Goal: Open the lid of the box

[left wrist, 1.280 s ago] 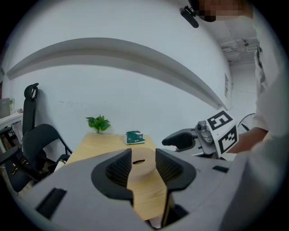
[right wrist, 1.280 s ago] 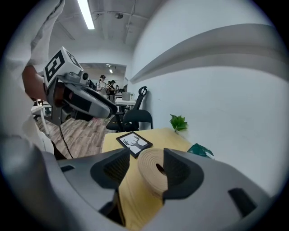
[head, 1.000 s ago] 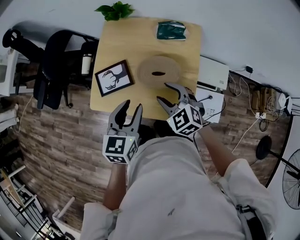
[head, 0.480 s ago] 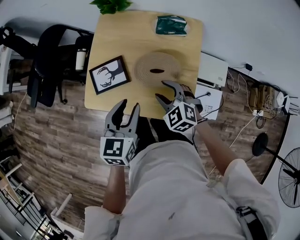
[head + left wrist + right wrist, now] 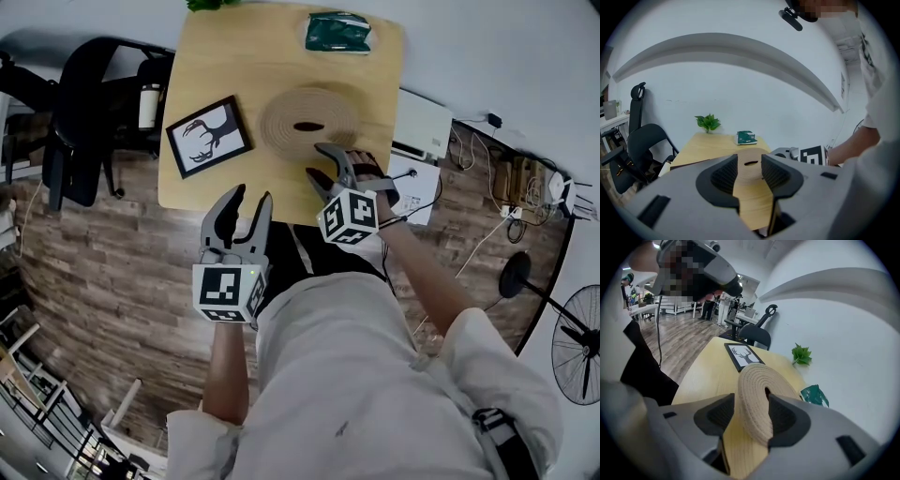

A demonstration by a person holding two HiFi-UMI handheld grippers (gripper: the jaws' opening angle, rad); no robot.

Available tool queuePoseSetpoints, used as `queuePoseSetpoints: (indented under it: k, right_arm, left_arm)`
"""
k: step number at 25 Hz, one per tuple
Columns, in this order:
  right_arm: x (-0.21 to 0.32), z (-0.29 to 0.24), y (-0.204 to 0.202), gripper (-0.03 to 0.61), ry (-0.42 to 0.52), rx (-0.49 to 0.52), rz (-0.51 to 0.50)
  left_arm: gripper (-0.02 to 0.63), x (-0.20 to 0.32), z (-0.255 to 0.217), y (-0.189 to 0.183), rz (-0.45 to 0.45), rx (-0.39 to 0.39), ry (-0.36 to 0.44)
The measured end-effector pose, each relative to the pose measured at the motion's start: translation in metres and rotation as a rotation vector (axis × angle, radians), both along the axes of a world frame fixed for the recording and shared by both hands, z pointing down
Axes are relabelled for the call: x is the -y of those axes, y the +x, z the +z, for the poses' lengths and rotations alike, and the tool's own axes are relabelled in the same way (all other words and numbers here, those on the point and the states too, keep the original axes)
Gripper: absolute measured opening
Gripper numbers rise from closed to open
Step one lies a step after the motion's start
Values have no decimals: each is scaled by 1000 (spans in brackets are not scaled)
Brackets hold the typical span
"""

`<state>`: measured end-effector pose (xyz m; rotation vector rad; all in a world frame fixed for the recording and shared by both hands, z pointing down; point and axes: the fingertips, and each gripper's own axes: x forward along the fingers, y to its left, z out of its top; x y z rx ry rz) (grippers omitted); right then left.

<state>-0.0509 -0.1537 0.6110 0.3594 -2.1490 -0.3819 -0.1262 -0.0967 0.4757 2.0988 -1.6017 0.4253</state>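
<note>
Right gripper at the box; lid not yet lifted.
I held the right gripper (image 5: 315, 159) with its jaws apart and nothing clamped, just beside the near rim of the round woven box (image 5: 307, 122) on the table (image 5: 202, 75). The left gripper (image 5: 250, 195) hung spread and empty off the table's near edge. The lid (image 5: 755, 376) sat closed; by my judgement, grasp and lift remained.

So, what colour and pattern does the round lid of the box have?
The lid is beige, coiled in concentric rope-like rings; it shows best in the right gripper view.
</note>
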Motion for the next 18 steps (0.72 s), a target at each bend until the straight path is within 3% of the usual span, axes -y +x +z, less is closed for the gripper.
queuePoseSetpoints:
  k: [18]
  right_arm:
    - [13, 30, -1, 205, 62, -86, 19]
  left_arm:
    - [153, -6, 10, -5, -12, 12, -31]
